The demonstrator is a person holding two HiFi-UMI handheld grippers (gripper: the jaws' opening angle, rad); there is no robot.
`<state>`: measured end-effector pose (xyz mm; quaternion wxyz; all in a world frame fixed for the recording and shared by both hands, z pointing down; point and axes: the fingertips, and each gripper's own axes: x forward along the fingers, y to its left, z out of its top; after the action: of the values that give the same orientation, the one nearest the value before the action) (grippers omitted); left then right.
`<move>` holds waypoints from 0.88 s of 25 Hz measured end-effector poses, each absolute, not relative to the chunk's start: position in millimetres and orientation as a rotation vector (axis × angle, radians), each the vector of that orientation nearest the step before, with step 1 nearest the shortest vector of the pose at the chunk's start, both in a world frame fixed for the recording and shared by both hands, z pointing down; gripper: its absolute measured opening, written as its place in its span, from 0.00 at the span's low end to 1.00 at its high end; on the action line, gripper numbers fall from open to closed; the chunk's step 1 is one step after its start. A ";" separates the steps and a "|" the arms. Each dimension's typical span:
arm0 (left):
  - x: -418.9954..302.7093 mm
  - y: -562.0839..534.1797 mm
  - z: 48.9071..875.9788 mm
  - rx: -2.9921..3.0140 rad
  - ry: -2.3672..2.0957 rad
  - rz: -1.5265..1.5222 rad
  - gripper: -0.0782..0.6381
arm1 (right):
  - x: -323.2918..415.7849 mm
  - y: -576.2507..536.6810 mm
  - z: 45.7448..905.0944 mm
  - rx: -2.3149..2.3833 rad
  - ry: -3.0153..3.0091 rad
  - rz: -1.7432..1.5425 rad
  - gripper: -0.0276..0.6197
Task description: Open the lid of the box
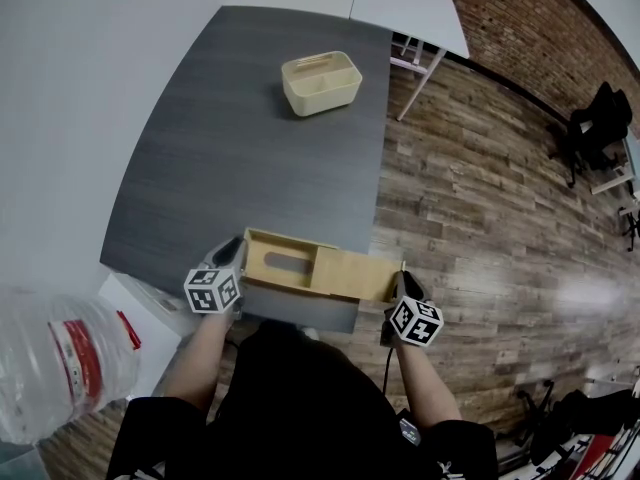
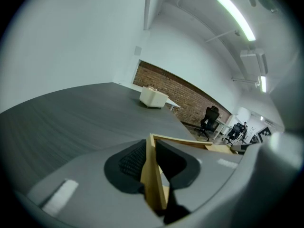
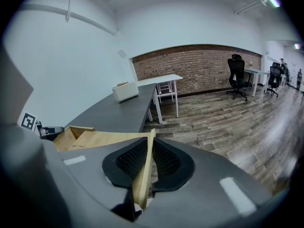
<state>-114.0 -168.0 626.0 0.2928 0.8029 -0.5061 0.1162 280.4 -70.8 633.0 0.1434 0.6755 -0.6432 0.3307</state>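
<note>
Pale wood box [image 1: 280, 261] sits at lower centre of the head view, on the near edge of the dark grey table [image 1: 250, 148]. Its sliding lid [image 1: 355, 273] stands drawn partway right, so the left part is uncovered. The left gripper [image 2: 152, 167] is clamped on the box's left end wall. The right gripper [image 3: 145, 167] is clamped on the lid's right edge. A cream caddy [image 1: 320, 83] is at upper centre, well apart.

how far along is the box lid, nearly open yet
Roughly halfway. Done: the lid is slid partway right, so the left part of the box lies uncovered. In hand: the left gripper clamps the box's left wall and the right gripper clamps the lid's outer edge. Left: the lid covers the right part, so it probably needs sliding further out.
</note>
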 end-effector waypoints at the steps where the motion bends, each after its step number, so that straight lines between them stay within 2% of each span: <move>1: -114.0 -168.0 626.1 2.138 -1.350 0.308 0.20 | 283.0 -70.2 633.0 1.953 -1.850 0.954 0.11; 22: -116.0 -169.3 627.6 2.116 -1.371 0.294 0.19 | 308.3 -62.7 636.3 2.039 -1.768 0.959 0.10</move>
<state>-116.0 -169.3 627.6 0.2972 0.7959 -0.5157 0.1106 308.3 -62.7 636.3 0.1383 0.7051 -0.6114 0.3315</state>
